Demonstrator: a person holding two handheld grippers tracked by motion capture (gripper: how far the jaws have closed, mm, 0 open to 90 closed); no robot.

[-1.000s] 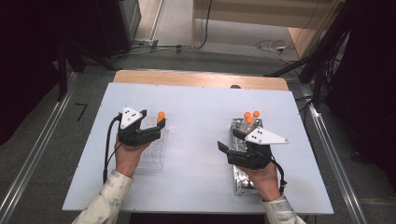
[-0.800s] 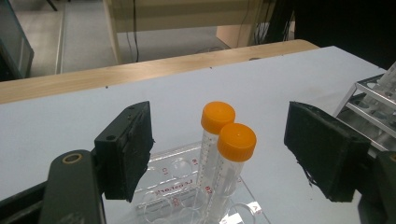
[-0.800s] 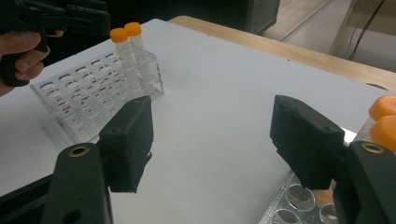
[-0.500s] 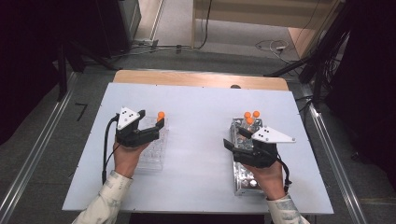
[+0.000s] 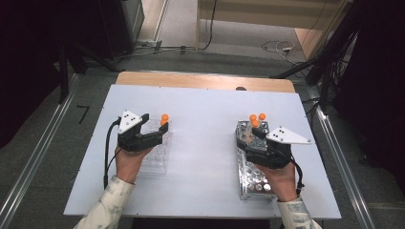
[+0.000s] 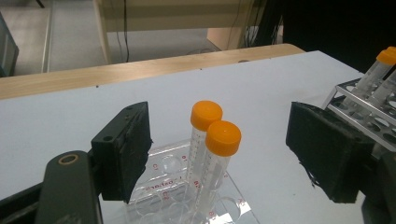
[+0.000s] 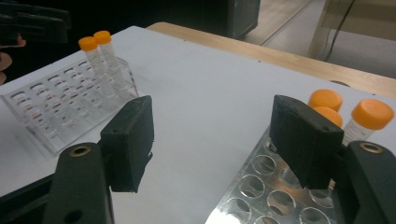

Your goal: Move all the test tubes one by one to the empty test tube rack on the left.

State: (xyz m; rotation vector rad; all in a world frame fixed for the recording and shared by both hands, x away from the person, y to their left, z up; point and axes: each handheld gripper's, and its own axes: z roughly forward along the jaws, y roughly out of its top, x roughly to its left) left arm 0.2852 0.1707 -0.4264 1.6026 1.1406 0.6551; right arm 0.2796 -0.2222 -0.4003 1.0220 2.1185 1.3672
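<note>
- Your left gripper [image 5: 160, 135] hovers over the clear rack [image 5: 156, 157], jaws wide apart with nothing gripped; two orange-capped tubes [image 6: 215, 154] stand upright between them, untouched.
- Your right gripper [image 5: 248, 143] is over the metal rack [image 5: 250, 177], jaws wide and empty.
- Three capped tubes [image 5: 256, 120] stand at that rack's far end.

Two tubes [image 5: 164, 119] in left rack's [image 5: 155, 162] far end, three tubes [image 5: 256, 119] in right rack's [image 5: 248, 179] far end.

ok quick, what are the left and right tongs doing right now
left tongs: open around two orange-capped tubes, pads clear of them.
right tongs: open, holding nothing.
</note>
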